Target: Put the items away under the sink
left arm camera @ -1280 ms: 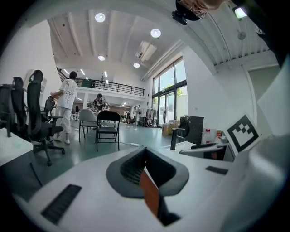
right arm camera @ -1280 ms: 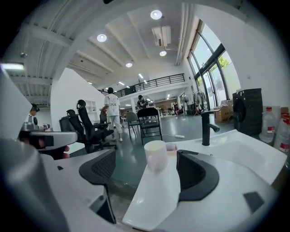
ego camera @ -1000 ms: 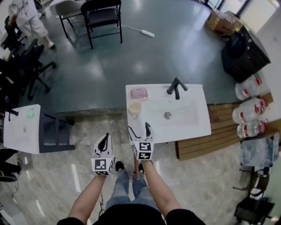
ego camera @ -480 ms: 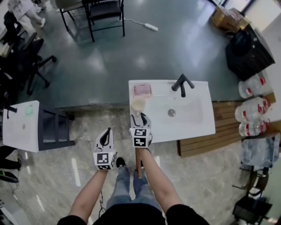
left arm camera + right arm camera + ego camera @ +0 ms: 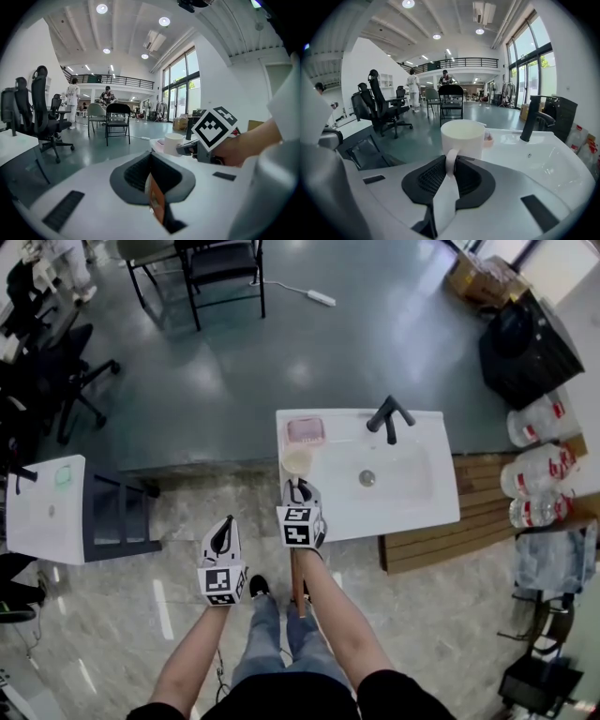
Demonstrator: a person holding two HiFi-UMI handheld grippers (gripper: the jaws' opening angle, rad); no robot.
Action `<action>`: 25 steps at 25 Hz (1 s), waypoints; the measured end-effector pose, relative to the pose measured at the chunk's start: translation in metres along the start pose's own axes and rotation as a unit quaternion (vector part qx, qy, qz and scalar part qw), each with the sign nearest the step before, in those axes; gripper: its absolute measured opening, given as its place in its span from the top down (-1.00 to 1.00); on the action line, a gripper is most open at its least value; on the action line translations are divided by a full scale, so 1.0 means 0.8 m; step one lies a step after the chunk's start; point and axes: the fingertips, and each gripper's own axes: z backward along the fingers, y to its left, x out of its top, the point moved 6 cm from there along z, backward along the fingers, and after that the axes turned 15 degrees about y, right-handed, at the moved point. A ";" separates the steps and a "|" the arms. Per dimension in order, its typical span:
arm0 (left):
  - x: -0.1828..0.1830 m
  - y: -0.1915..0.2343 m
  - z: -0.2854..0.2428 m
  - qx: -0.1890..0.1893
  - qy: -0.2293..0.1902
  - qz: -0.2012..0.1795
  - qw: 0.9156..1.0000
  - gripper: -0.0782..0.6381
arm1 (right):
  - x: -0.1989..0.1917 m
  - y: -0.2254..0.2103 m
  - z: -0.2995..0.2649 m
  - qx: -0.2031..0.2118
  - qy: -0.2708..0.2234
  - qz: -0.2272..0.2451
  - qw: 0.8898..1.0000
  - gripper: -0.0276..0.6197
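Note:
A cream mug [image 5: 296,460] stands on the left rim of the white sink [image 5: 412,498], in front of a pink soap dish [image 5: 305,431]. My right gripper [image 5: 298,486] reaches it from the near side and is shut on the mug's handle. In the right gripper view the mug [image 5: 462,136] fills the middle and its handle runs down between the closed jaws of the right gripper [image 5: 451,161]. My left gripper [image 5: 224,527] hangs shut over the floor, left of the sink and lower. From the left gripper view, its tips [image 5: 151,159] are together, and the mug [image 5: 172,142] shows beyond.
A black faucet [image 5: 387,418] stands at the sink's far edge. A white side table [image 5: 42,512] and a dark rack [image 5: 117,517] are to the left. A wooden pallet [image 5: 422,549], large water bottles [image 5: 534,474] and a black bin [image 5: 525,352] lie to the right. Chairs [image 5: 220,273] stand far off.
My right gripper moved forward to the mug and its jaws, open a second ago, closed on the handle. The left gripper hardly moved.

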 end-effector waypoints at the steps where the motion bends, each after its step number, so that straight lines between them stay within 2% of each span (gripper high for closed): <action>1: -0.001 0.000 0.002 0.000 0.001 0.000 1.000 0.76 | 0.000 0.001 0.001 0.009 0.000 0.005 1.000 0.72; 9: -0.009 -0.012 0.019 -0.014 0.003 -0.012 1.000 0.77 | -0.005 0.020 0.026 0.058 -0.053 0.039 0.996 0.74; 12: -0.010 -0.015 0.022 -0.020 0.008 -0.020 1.000 0.76 | -0.008 0.028 0.039 0.076 -0.075 0.037 0.994 0.75; 15: -0.004 -0.022 0.027 -0.029 -0.005 -0.027 0.999 0.77 | -0.012 0.031 0.058 0.092 -0.101 0.031 0.990 0.76; 20: -0.002 -0.044 0.032 -0.051 -0.003 -0.044 0.998 0.77 | -0.020 0.021 0.116 0.098 -0.149 0.012 0.984 0.75; 25: -0.010 -0.086 0.037 -0.087 -0.009 -0.057 0.995 0.76 | -0.055 0.000 0.187 0.089 -0.181 0.012 0.979 0.75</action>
